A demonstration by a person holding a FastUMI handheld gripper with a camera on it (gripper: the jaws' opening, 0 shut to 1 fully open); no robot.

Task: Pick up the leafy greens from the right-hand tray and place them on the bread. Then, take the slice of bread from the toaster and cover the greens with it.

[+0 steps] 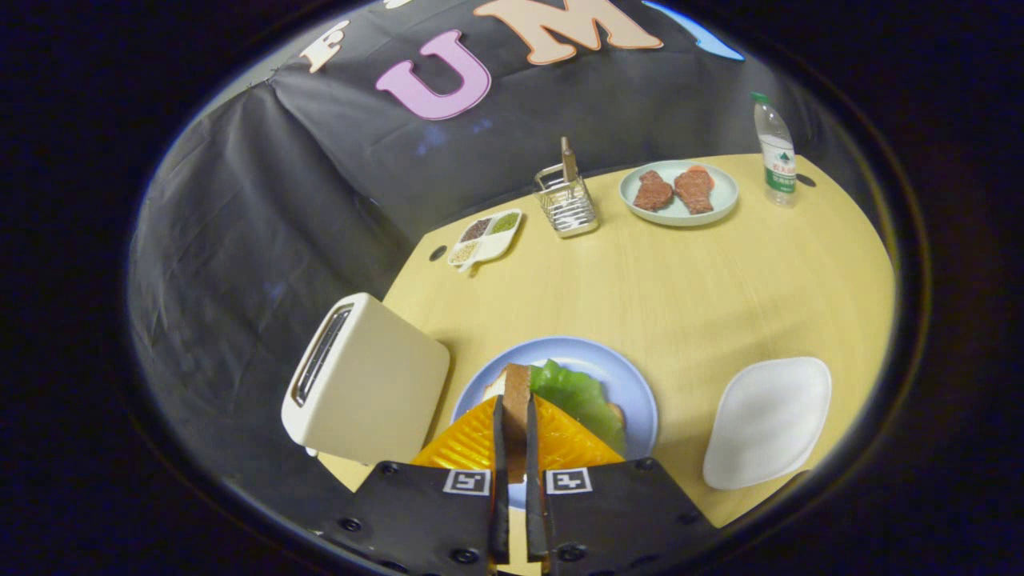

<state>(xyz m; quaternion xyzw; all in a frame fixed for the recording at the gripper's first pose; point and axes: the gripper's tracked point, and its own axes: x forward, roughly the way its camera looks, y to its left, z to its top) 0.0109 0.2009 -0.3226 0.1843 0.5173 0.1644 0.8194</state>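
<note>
- The claw (pixel 516 412), low in the middle of the frame, has its fingers drawn narrow and pressed on both faces of a slice of bread (pixel 517 396) held on edge, its brown crust showing between them.
- Under that slice, a blue plate (pixel 632 384) on the yellow table (pixel 688 296) carries the leafy greens (pixel 578 394): a bright green, glossy, wrinkled leaf lying flat on another bread slice (pixel 494 386), whose pale corner peeks out to the left.
- The cream toaster (pixel 372 384) stands just left of the plate, slots up.
- The white tray (pixel 768 424) lies at lower right of the frame.
- Toward the upper part sit a divided dish of seeds (pixel 486 237), a wire holder (pixel 566 204), a pale green plate (pixel 724 196) bearing two brown meat pieces (pixel 674 190), and a water bottle (pixel 775 152).
</note>
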